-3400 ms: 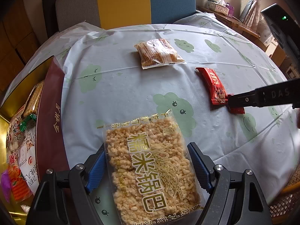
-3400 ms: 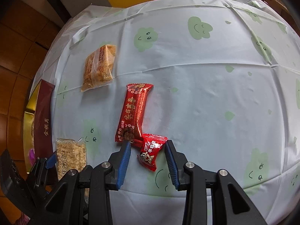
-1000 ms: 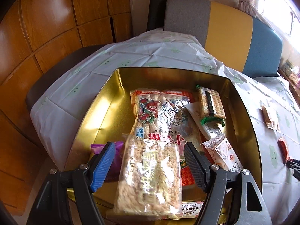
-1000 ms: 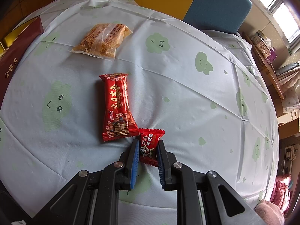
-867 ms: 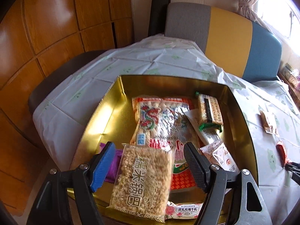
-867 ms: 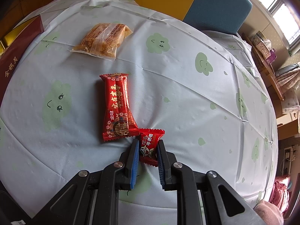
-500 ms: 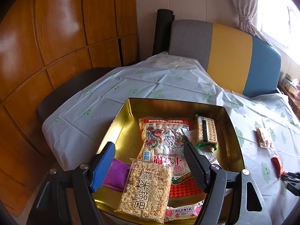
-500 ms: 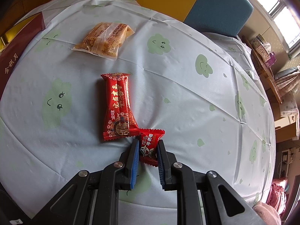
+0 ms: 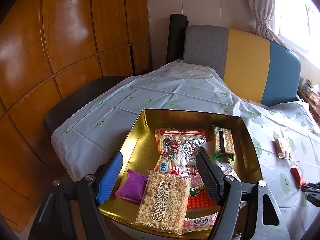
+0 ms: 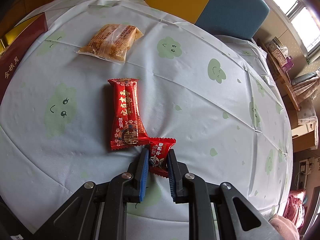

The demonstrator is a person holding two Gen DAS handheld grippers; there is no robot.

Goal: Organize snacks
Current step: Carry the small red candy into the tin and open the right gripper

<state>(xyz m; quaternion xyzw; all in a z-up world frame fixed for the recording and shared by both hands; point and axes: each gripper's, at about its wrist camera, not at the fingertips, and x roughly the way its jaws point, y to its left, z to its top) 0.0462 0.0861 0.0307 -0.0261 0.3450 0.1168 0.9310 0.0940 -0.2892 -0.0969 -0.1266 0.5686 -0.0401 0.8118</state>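
Right gripper [image 10: 157, 163] clenched on small red candy [image 10: 160, 156]; left gripper [image 9: 158, 177] released, above rice-crisp pack [image 9: 164, 198] lying in gold tin [image 9: 138, 138].

Black gripper frames with silver screws; fingers [image 10: 144, 172] faced with ribbed blue pads.

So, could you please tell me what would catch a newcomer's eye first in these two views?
Probably the shiny gold tin in the left wrist view, packed with snacks, the puffed rice pack lying on top at its near edge beneath the open left tongs. In the right wrist view, the right tongs pinch a small red candy on the cloud-print tablecloth, its corner touching a long red bar.
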